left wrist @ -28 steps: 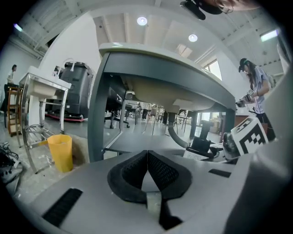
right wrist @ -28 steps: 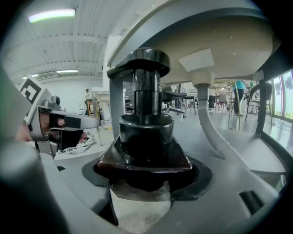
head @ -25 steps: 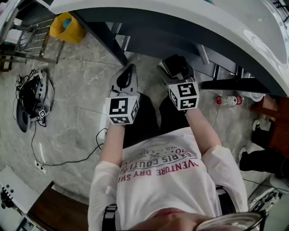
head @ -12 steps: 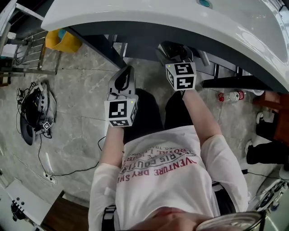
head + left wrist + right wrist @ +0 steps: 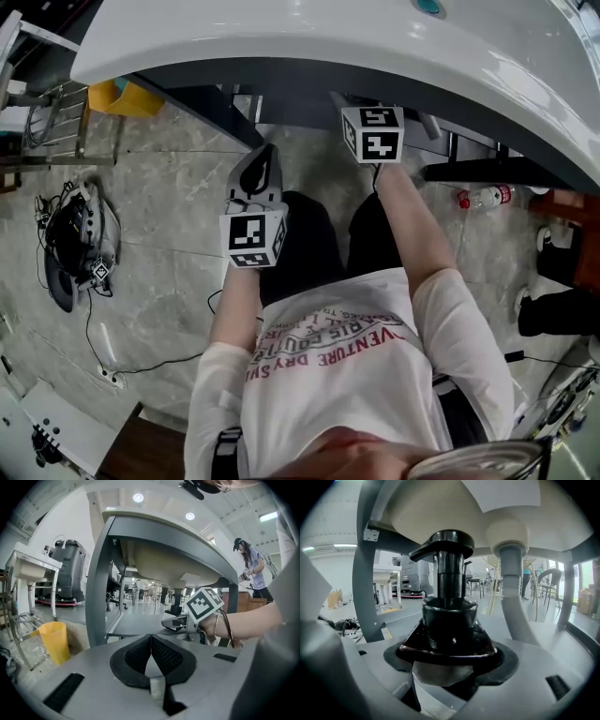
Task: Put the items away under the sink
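Observation:
A black pump bottle (image 5: 449, 597) stands upright in my right gripper (image 5: 450, 654), whose jaws are shut on its dark body just below the neck. Its pump head sits right under the white sink basin (image 5: 436, 506), beside the grey drain hose (image 5: 513, 597). In the head view the right gripper's jaws are hidden beneath the sink rim (image 5: 309, 52); only its marker cube (image 5: 373, 133) shows. My left gripper (image 5: 258, 171) hangs lower and to the left over the person's lap, shut with nothing between its black pads (image 5: 164, 656). The left gripper view shows the right gripper (image 5: 180, 620) above a grey shelf (image 5: 136, 627).
Dark grey frame legs (image 5: 97, 588) carry the sink. A yellow bin (image 5: 119, 97) stands on the floor at the left, near a metal rack (image 5: 52, 112). A plastic bottle (image 5: 486, 198) lies on the floor at the right. A tangle of cables and gear (image 5: 80, 234) lies far left.
My right gripper has moved forward and up with the pump bottle, so its jaws are now hidden under the sink rim. The left gripper has barely shifted.

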A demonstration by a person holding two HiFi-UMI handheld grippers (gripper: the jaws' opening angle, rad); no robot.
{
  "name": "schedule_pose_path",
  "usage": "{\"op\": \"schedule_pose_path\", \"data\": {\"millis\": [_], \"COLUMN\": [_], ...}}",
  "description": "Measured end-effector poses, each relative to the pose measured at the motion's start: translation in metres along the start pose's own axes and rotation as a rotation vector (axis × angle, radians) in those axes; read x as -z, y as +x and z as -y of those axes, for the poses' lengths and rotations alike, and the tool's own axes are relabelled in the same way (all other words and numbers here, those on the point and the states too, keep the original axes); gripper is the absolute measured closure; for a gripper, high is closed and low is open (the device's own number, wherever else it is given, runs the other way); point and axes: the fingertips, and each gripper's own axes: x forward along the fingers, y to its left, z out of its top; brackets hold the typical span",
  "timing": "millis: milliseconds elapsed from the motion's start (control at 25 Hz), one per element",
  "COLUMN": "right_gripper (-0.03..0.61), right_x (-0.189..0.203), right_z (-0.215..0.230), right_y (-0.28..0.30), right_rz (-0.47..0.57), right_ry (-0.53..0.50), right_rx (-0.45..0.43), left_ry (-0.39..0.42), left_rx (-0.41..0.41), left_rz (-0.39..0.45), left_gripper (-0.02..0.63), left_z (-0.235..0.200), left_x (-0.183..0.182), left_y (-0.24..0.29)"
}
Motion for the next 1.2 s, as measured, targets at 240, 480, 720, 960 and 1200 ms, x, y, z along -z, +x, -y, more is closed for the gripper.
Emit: {"op": "schedule_pose_path", "data": {"millis": [240, 480, 720, 960, 1200], "right_gripper": [0.202, 0.202, 0.199, 0.172, 0.172], "right_x": [0.009, 0.012, 0.008, 0.008, 0.000], "right_z": [-0.003, 0.001, 0.003, 0.001, -0.004], "right_y": [0.009, 0.009, 0.011, 0.003, -0.037], "right_rz": [-0.091, -0.142, -0.111, -0.054, 0.017], "right_ry": [-0.052, -0.021, -0.003, 0.039, 0.048], "right_rx": [0.023, 0.051, 0.089, 0.089, 0.081], "left_ry": [0.008, 0.003, -0.002, -0.008, -0.004], "left_rx": [-0.008, -0.011, -0.005, -0.011, -0.017], "left_rz": [0.004, -0.004, -0.009, -0.017, 0.003], "left_gripper": [0.591, 0.591, 0.591, 0.591, 0.591], "left_z": [-0.003, -0.004, 0.002, 0.004, 0.013], "left_x": [0.001, 0.005, 0.010, 0.013, 0.004], "left_y": [-0.001, -0.003, -0.001, -0.006, -0.009]}}
